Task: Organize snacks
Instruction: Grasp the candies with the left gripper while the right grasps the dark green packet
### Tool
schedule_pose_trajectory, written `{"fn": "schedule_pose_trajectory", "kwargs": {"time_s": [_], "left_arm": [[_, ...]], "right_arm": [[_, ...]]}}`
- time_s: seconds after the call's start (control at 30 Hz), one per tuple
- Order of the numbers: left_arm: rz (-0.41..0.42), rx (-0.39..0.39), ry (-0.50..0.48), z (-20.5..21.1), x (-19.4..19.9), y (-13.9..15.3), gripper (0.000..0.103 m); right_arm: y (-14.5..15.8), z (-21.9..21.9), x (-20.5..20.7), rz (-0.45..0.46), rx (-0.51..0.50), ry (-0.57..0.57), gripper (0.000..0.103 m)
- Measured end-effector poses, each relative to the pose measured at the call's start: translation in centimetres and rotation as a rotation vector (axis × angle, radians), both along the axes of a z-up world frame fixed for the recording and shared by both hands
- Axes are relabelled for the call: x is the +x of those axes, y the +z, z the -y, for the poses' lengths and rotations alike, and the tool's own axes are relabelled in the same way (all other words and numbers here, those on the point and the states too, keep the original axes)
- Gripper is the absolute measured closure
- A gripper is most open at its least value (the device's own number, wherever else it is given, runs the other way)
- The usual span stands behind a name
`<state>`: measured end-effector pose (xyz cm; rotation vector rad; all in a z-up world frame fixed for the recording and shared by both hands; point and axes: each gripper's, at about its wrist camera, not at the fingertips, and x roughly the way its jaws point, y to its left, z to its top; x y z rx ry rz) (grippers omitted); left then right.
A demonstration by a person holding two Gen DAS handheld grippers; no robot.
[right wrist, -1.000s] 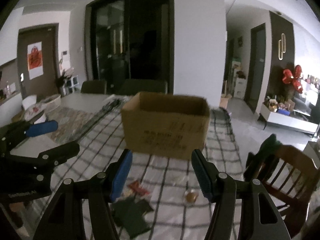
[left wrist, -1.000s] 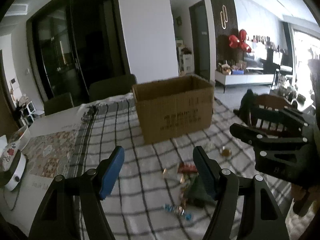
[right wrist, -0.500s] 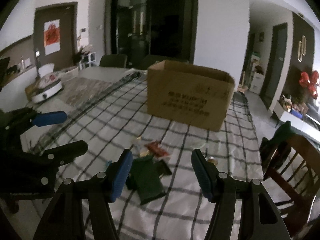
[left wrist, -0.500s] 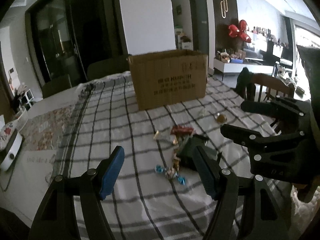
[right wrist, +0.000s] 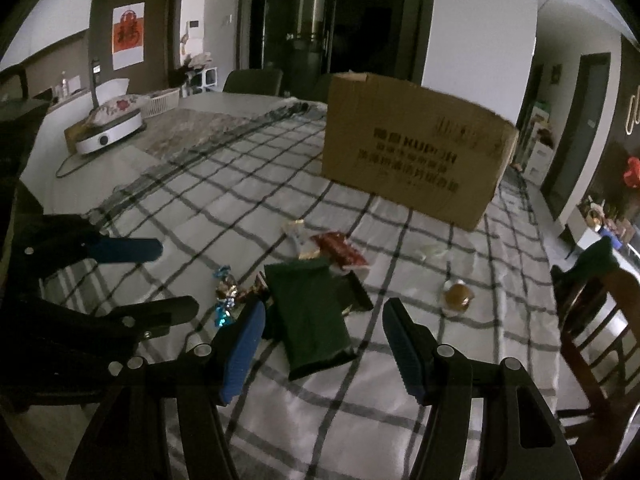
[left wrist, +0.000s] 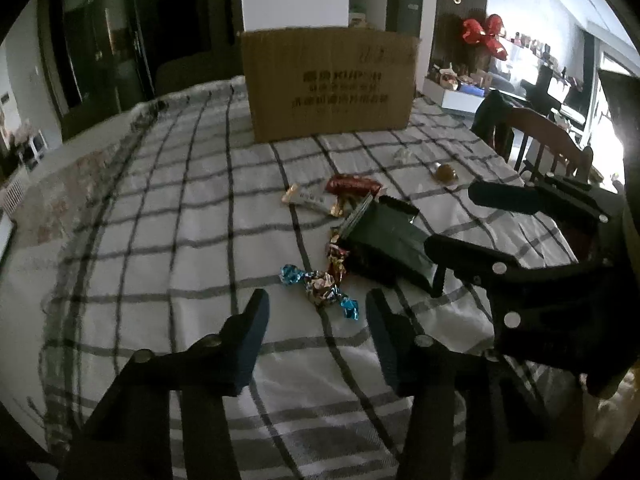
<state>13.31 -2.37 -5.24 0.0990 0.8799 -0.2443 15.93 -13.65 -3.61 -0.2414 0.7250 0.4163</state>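
Dim room, dark glass doors (right wrist: 304,24), perhaps wooden chair (left wrist: 548,136).

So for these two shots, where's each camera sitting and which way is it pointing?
Left wrist view: on the left gripper, angled down over the checked tablecloth at the blue-wrapped candy; its own fingers show, their jaws just narrowed with nothing between, and the right gripper at right.
Right wrist view: on the right gripper, angled down at the dark green packet; its own open fingers show, and the left gripper at left.
Shared: cardboard box, green packet, red wrapper, round gold candy.
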Motion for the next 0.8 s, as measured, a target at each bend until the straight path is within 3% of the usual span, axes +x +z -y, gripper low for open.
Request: {"fn": "schedule_pose_trajectory", "kwargs": {"time_s": [0.33,0.8], "left_arm": [[-0.061,-0.096,0.031,-0.8,1.8,-1.7,0.071],[-0.105,-0.175,0.103,-1.5,3.9,-2.9,0.075]], "right_arm": [[-1.7,-0.6,1.2,-0.038,0.014,0.01,0.041],[-3.1,-1.1,2.6,-0.074,0.044,-0.002,0.041]]}}
